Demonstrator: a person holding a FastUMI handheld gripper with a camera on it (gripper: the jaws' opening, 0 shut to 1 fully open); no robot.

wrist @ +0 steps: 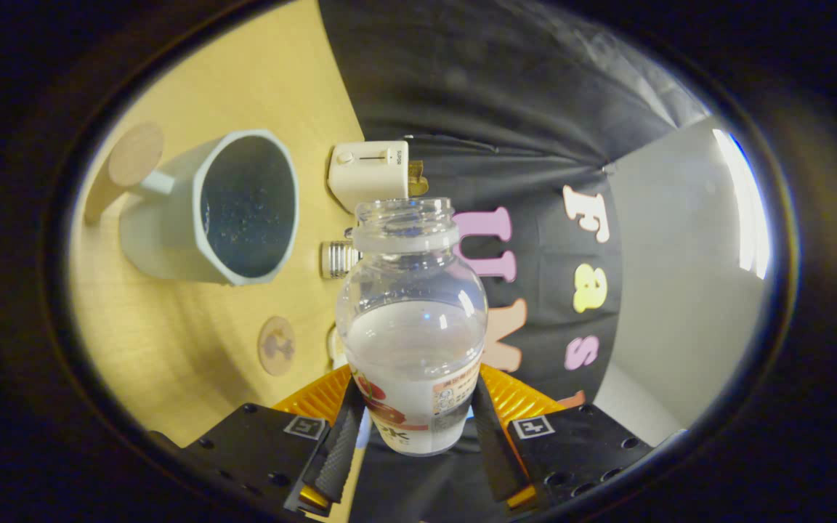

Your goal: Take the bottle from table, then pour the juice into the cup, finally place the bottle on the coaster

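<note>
My gripper (418, 430) is shut on the lower body of a clear plastic bottle (411, 319). The bottle has no cap, and pale whitish juice fills its lower half near the fingers. The view is rolled sideways, so the wooden table (164, 349) stands to the left of the bottle. A grey cup (208, 207) with a dark inside and a handle sits on the table, its mouth turned toward me, left of the bottle's neck and apart from it. A plain round wooden coaster (135, 152) lies beyond the cup's handle.
A second round disc (277, 345) with a dark print lies on the table between the cup and my fingers. A small white toaster-like box (371, 173) and a ribbed silvery cap-like thing (337, 259) sit at the table's edge behind the bottle's neck. A black cloth wall hangs beyond.
</note>
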